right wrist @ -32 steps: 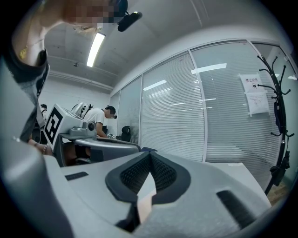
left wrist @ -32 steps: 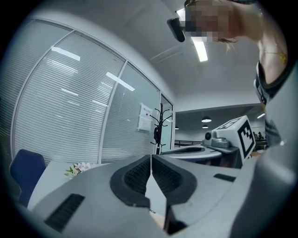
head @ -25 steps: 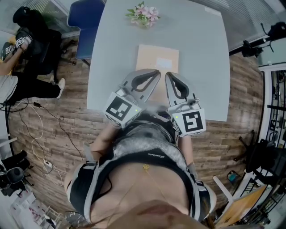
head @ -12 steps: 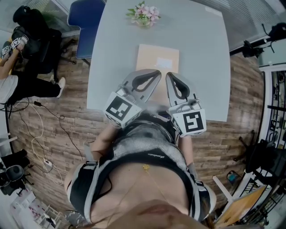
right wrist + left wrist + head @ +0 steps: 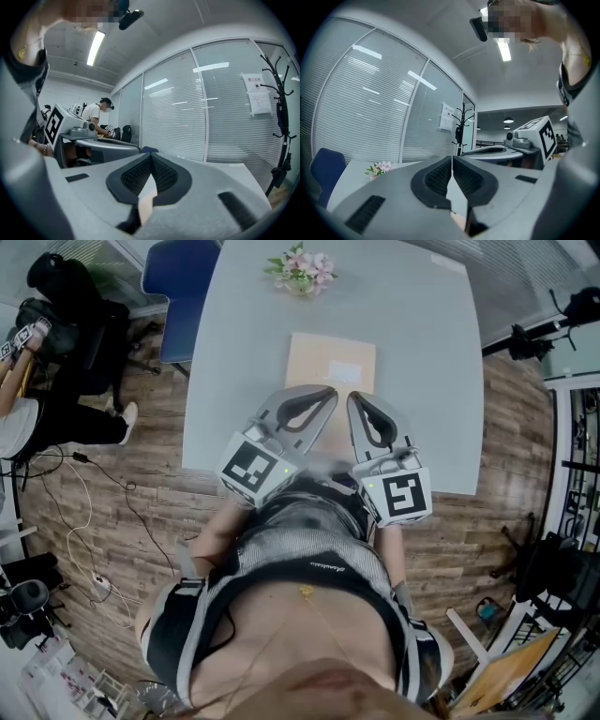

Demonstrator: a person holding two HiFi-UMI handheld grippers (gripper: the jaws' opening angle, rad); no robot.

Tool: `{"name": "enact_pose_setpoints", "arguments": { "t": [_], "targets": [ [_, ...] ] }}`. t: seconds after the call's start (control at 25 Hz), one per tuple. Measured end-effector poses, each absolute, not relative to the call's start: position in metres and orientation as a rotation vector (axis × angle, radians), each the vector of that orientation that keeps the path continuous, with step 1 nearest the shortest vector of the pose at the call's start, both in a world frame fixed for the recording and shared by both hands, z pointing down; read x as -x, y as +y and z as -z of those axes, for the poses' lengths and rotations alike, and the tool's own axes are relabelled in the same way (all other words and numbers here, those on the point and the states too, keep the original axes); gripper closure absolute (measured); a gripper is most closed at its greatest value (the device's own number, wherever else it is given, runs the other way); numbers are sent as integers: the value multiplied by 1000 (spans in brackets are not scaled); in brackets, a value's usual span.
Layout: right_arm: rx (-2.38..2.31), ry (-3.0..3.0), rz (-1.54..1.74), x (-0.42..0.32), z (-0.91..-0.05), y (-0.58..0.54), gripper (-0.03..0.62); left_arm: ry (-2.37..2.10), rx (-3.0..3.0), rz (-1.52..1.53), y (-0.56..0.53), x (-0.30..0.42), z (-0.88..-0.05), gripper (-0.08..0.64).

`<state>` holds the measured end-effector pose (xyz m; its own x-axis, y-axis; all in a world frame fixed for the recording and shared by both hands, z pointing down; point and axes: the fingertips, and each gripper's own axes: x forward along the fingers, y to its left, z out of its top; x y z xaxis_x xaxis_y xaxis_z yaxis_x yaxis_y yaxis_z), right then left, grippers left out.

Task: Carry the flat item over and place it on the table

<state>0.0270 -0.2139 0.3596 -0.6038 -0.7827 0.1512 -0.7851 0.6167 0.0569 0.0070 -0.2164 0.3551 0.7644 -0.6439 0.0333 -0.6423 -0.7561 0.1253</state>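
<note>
A flat tan envelope (image 5: 328,357) with a white label lies on the grey table (image 5: 422,352), near its front edge. Both grippers hover over the envelope's near end and hide it. My left gripper (image 5: 329,393) is shut, its tips pointing across the table. Just to its right, my right gripper (image 5: 357,397) is also shut. In the left gripper view the jaws (image 5: 452,159) meet with nothing between them, and a tan sliver shows below. The right gripper view shows jaws (image 5: 151,156) touching at the tip, with the tan envelope (image 5: 144,206) seen through the lower gap.
A small vase of pink flowers (image 5: 300,270) stands at the table's far edge. A blue chair (image 5: 178,282) is at the far left corner. A seated person (image 5: 33,399) and floor cables (image 5: 84,521) are at left. Stands and equipment (image 5: 562,521) are at right.
Both grippers stay where they were, shut. Only the seated person at the left has shifted an arm.
</note>
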Motion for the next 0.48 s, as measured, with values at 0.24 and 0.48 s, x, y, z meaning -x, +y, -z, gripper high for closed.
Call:
{"name": "enact_pose_setpoints", "arguments": {
  "t": [0.24, 0.48],
  "targets": [
    [-1309, -2671, -26, -27, -361, -215, 591, -1031, -2837, 9, -217, -6, -358, 546],
    [-1303, -2661, -28, -27, -362, -215, 591, -1036, -2837, 21, -217, -8, -358, 546]
  ]
}}
